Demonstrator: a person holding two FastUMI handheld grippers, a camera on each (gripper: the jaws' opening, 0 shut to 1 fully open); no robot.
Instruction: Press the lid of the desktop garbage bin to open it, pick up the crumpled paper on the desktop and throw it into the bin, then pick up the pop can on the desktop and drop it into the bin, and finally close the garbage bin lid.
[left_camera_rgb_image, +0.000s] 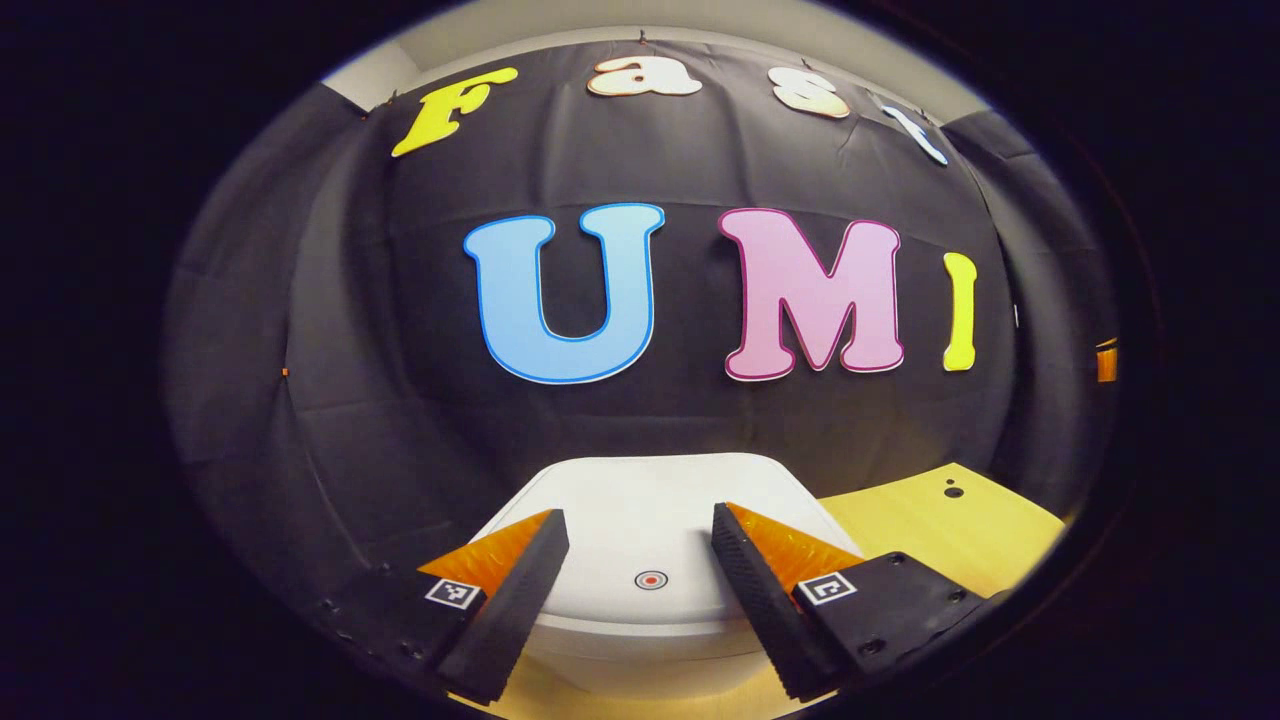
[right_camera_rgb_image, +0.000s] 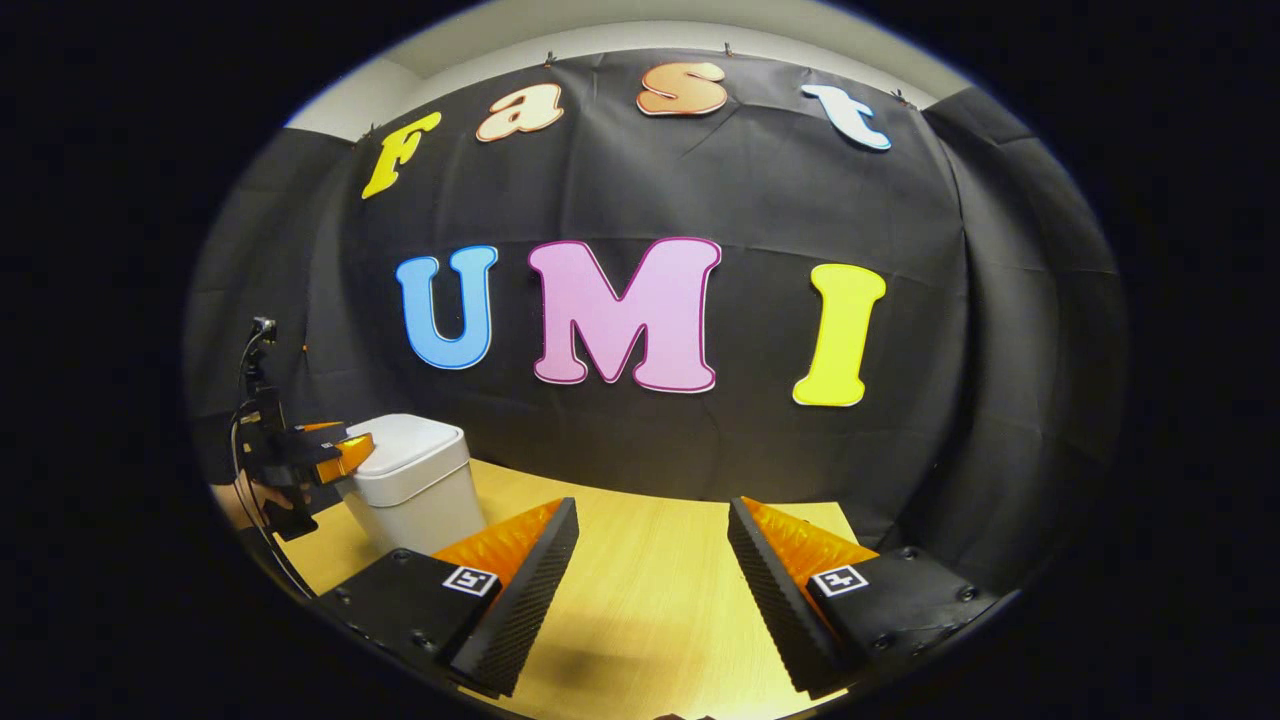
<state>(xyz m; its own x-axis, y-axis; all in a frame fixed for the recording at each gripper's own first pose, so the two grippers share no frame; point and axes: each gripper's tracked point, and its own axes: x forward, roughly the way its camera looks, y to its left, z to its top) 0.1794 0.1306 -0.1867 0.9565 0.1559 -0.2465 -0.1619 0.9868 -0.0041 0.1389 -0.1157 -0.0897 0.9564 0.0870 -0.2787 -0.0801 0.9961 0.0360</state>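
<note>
Left gripper view: left gripper (left_camera_rgb_image: 640, 555) spread wide, hovering just above closed lid (left_camera_rgb_image: 650, 520) of white garbage bin (left_camera_rgb_image: 640, 640), small round mark (left_camera_rgb_image: 651, 579) between fingers. Bin standing on wooden counter (left_camera_rgb_image: 950, 530) against black cloth wall.

Right gripper view: right gripper (right_camera_rgb_image: 652, 560) spread wide, empty, over bare counter; bin far left, left gripper at its lid.

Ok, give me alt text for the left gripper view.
An open gripper hangs just over the closed lid of a white bin, its fingers either side of a small round button. The bin stands on a wooden table before a black cloth wall.
</note>
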